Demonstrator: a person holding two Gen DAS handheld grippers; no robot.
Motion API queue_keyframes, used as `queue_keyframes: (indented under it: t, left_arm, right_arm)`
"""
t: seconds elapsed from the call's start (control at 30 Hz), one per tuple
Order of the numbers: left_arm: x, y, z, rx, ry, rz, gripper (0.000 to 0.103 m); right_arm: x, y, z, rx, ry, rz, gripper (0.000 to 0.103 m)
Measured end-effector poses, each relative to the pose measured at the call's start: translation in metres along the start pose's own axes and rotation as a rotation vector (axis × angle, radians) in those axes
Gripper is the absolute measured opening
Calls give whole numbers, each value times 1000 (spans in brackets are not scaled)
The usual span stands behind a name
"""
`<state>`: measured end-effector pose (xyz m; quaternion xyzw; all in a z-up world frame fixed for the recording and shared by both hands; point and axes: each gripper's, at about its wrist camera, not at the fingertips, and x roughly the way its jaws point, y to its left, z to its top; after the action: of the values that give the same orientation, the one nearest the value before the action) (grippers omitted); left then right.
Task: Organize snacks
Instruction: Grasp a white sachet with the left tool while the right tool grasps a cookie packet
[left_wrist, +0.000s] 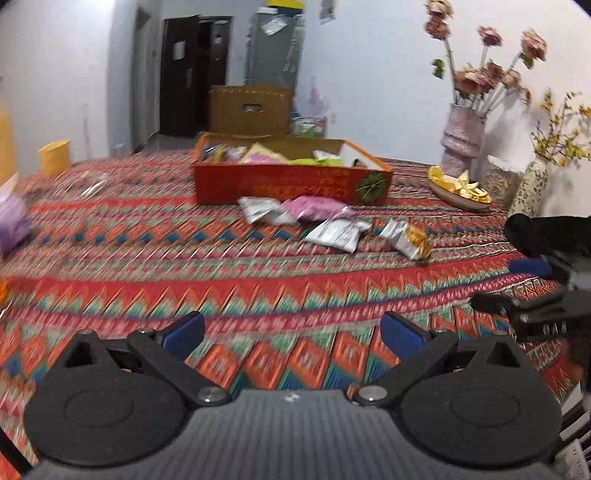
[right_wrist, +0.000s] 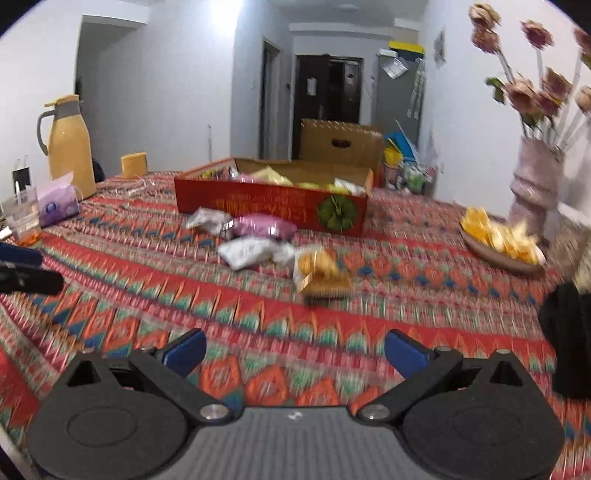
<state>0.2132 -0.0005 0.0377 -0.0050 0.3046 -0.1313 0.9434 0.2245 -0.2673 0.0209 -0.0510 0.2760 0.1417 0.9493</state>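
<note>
Both our left gripper (left_wrist: 291, 332) and right gripper (right_wrist: 293, 349) are spread empty, so we risk crushing the yellow-printed crinkly snack packet (right_wrist: 319, 273).

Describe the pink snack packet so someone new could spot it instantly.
Find the long red box in the middle of the patterned tablecloth. Four loose packets lie on the cloth just in front of it. The pink packet sits closest to the box's front wall, and it is the only pink one; its neighbours are white or white and orange.
</note>
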Motion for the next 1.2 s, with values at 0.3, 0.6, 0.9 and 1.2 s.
queue_keyframes:
  t: [0.3,0.6,0.9,1.2]
  left_arm:
    - [114,-28,54,76,64,-34,103]
    - [203,-45,77,150,105,-105,98]
    - [219,-43,80,133,66,-132,54]
    - [188,-43,72,81,122,-66,42]
  right_arm:
    - [103,-15,52,-148,66,31,91]
    - [126,-53,38,45,59,61,40]
    - [123,-76,35,172,30,60,42]
    - [122,-75,36,161,24,78,40]
